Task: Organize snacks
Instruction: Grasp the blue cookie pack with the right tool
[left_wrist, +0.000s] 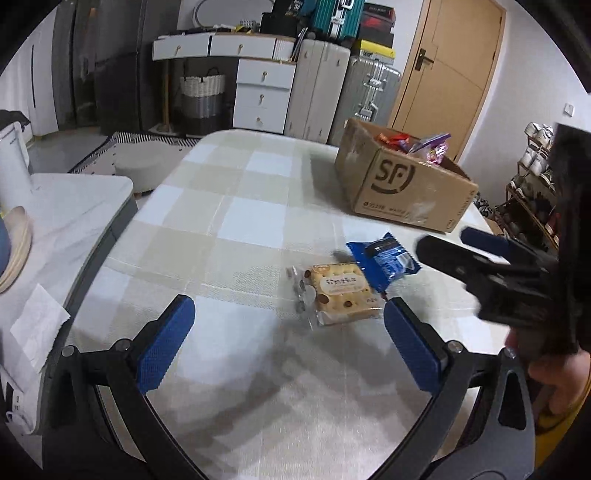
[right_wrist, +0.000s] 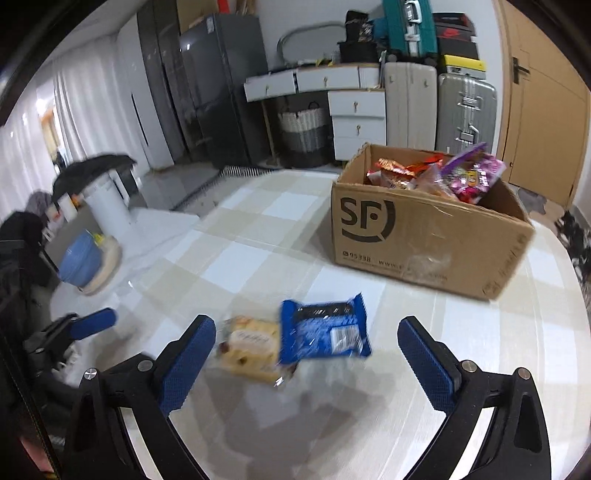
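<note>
Both grippers, left gripper and right gripper, stood wide, empty; ahead, cracker packet and blue packet remained unboxed; cardboard box beyond already held snacks.

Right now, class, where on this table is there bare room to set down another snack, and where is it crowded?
Bare checked cloth lies left of the cardboard box, toward the table's far edge, and near the camera, between each open hand-held gripper's fingers. It is crowded mid-table, where the blue packet overlaps the biscuit pack, and inside the box, heaped with snacks.

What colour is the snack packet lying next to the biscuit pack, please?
Blue snack packet; clearest in the right wrist view.
</note>
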